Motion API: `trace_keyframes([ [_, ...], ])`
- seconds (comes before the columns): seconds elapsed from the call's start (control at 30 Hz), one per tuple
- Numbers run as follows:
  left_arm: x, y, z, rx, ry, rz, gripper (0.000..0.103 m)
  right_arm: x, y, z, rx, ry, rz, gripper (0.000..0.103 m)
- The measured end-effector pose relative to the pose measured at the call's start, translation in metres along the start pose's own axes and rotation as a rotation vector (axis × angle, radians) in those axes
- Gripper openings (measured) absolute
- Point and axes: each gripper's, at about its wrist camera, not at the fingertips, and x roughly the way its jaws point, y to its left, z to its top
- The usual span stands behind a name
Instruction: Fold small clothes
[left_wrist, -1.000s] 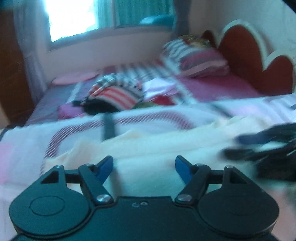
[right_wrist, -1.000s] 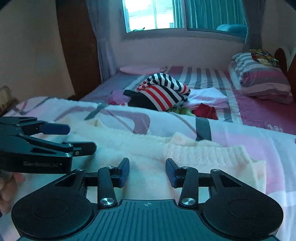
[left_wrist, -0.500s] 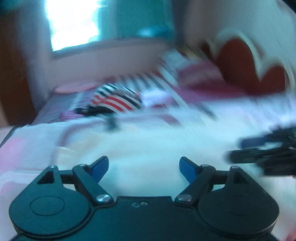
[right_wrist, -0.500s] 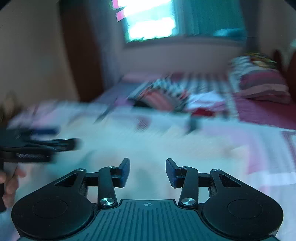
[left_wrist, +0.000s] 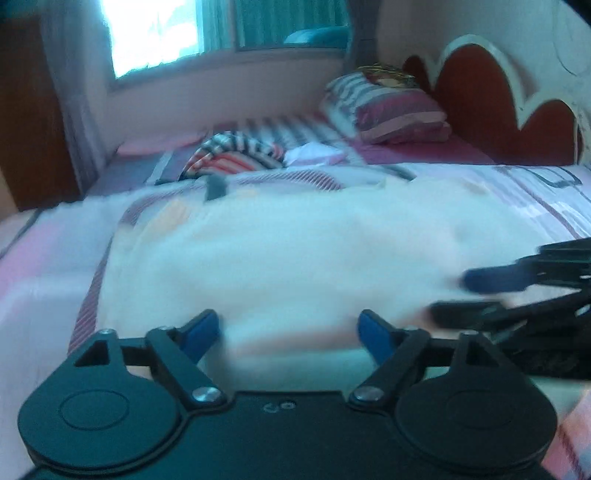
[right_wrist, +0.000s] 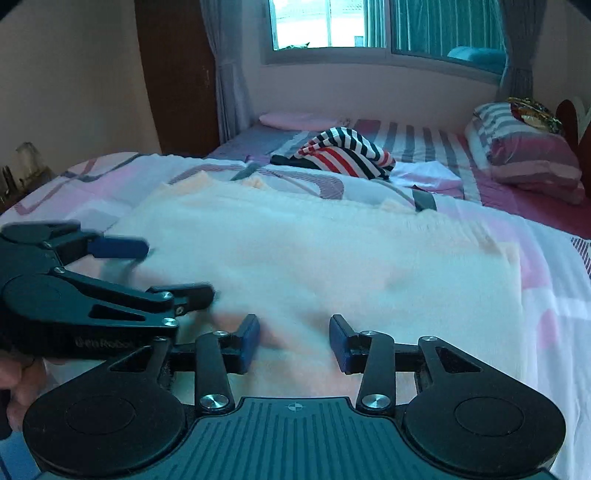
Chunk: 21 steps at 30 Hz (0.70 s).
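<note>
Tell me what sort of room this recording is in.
A bedroom in a home, most likely: a bed with a patterned cover, a striped pillow by the red headboard, and a curtained window.

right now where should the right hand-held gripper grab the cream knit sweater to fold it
Probably the near edge of the cream knit sweater, taken from the front by the open right hand-held gripper. It lies flat on the bedspread, so only an edge can be pinched.

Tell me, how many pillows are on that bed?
2 that I can see: a striped purple pillow by the headboard, and a flat pink pillow under the window. The clothes pile could hide more.
</note>
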Motion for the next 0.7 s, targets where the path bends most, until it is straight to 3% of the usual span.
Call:
trace_keyframes([
  [0.17, -0.021, 0.032, -0.016, 0.003, 0.015, 0.102, 0.085, -0.026, -0.047, -0.010, 0.101, 0.013, -0.137, 0.041],
  [0.23, -0.036, 0.035, -0.020, -0.035, 0.010, 0.085, 0.083, -0.041, -0.056, -0.013, 0.165, 0.008, -0.112, 0.041],
  [0.37, -0.066, 0.009, -0.032, -0.036, -0.035, 0.031, 0.086, -0.071, -0.018, -0.023, 0.147, -0.044, -0.018, 0.042],
  [0.5, -0.060, -0.018, -0.048, -0.005, 0.020, -0.003, 0.086, -0.062, 0.027, -0.048, 0.102, 0.015, 0.035, 0.042],
  [0.6, -0.059, -0.021, -0.058, -0.011, 0.025, 0.005, 0.087, -0.053, 0.051, -0.062, 0.048, 0.020, -0.015, 0.041],
  [0.7, -0.065, -0.011, -0.055, -0.018, 0.033, 0.026, 0.088, -0.054, 0.050, -0.058, 0.050, 0.039, -0.027, 0.041],
])
